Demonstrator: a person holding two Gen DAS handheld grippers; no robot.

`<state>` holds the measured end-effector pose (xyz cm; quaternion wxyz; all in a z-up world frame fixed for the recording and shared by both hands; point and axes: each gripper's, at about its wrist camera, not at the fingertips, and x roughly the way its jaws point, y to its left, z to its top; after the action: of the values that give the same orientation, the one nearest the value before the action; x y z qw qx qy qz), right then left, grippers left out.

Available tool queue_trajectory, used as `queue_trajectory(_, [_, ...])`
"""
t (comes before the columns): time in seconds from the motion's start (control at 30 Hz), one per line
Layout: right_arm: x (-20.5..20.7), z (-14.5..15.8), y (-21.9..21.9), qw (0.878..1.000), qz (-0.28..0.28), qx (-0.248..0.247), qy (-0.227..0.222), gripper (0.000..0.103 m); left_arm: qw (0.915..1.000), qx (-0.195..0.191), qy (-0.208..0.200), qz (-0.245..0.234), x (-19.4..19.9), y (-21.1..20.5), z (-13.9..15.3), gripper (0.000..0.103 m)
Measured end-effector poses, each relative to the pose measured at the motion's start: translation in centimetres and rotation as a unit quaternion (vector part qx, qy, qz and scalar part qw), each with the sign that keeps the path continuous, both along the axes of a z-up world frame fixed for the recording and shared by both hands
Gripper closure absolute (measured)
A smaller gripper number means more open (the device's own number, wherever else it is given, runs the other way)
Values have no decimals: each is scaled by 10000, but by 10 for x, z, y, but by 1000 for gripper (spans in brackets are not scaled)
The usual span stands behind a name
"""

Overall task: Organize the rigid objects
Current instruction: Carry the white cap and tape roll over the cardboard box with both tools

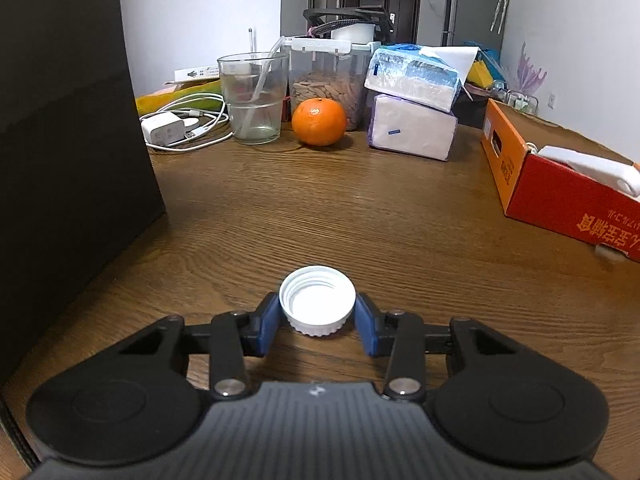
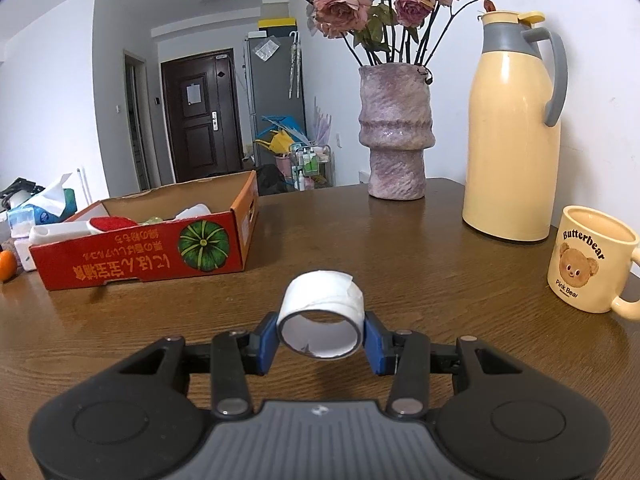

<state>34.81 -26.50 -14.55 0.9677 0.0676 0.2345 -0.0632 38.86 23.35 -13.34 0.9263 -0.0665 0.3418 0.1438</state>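
Progress stands at the grasping stage, judged from the two wrist views: both items are gripped, neither is yet stowed. On the left, the left tongs (image 1: pixel 317 312) are closed on a white screw cap (image 1: pixel 317 300), which lies open side up on the brown worktop (image 1: pixel 360 216), blue pads touching its ribbed wall on either side; the tool slopes moderately down toward the surface. A red cardboard box (image 1: pixel 560 196) lies to the right of these tongs, well apart from the cap. On the right, the right tongs (image 2: pixel 322 330) clamp a white tape roll (image 2: pixel 322 314), bore facing the camera, at or just above the worktop; contact cannot be told. These tongs slope more gently. The box, already holding several items and the likely destination, awaits both.
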Motion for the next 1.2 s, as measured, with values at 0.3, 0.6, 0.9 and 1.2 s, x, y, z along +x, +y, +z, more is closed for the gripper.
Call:
queue_trajectory(0.3, [-3,1,1,10000,15,-8,-62,60,9994,-85,-331,54,-16,1,11,62])
queue_trajectory(0.6, [-7,2,5,9998,128,30,-124,60,9981,-99,-592,-122,-38,-24,21,62])
queue_trajectory(0.9, [-14,7,20,9987,423,81,-271,60,9943,-39,-985,-395,-64,-67,35,62])
queue_trajectory(1.2, [-19,20,37,9960,781,167,-398,60,9882,-159,-1292,-808,-77,-113,51,62])
